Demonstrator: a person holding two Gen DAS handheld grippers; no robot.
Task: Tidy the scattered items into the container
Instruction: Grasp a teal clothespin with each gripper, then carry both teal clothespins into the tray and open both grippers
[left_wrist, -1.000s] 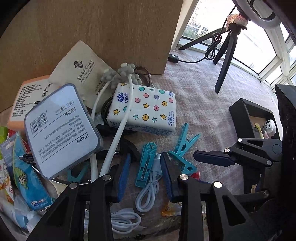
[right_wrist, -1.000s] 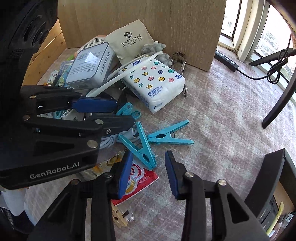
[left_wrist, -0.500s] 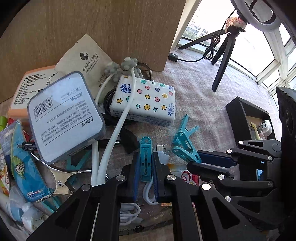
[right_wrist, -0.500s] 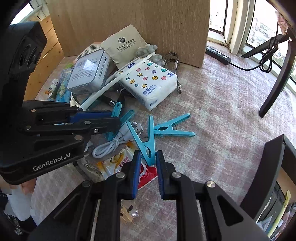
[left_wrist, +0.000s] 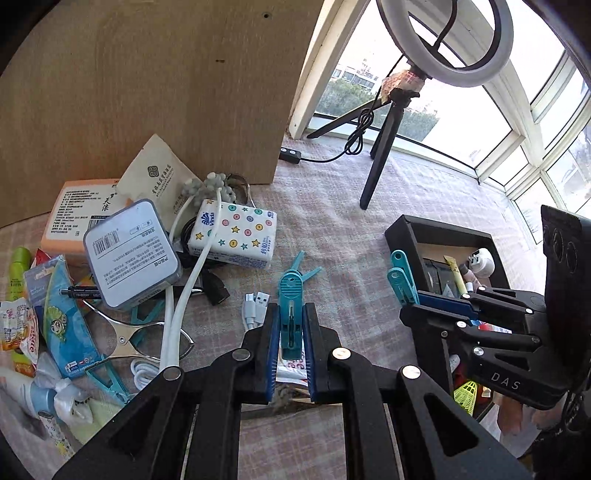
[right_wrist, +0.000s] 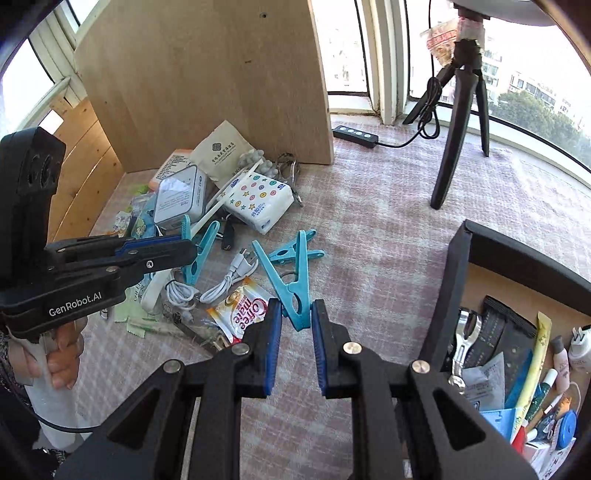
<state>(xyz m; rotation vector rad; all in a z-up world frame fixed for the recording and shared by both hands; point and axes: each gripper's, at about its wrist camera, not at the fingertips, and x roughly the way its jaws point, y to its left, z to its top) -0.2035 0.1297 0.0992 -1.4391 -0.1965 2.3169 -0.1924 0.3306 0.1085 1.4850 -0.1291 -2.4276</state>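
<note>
My left gripper (left_wrist: 291, 314) is shut on a teal clothespin (left_wrist: 291, 290), which stands upright between the blue pads, clear of the pink cloth. My right gripper (right_wrist: 297, 311) is shut on the hinge end of a light blue clothespin (right_wrist: 291, 280) with its legs spread away from me. The left wrist view shows the right gripper (left_wrist: 406, 306) with its pin (left_wrist: 400, 278) beside the near wall of the black box (left_wrist: 406, 229). A third blue clothespin (right_wrist: 299, 254) lies on the cloth.
Clutter sits by the wooden board (left_wrist: 147, 74): a dotted tissue pack (left_wrist: 236, 232), a grey box (left_wrist: 129, 254), white cables (right_wrist: 225, 284), a coffee sachet (right_wrist: 243, 310) and snack packets. The box (right_wrist: 454, 295) holds several items. A ring-light tripod (left_wrist: 380, 158) stands behind.
Both grippers closed on their clothespins and lifted them off the cloth. The right gripper has swung right, toward the black box.
</note>
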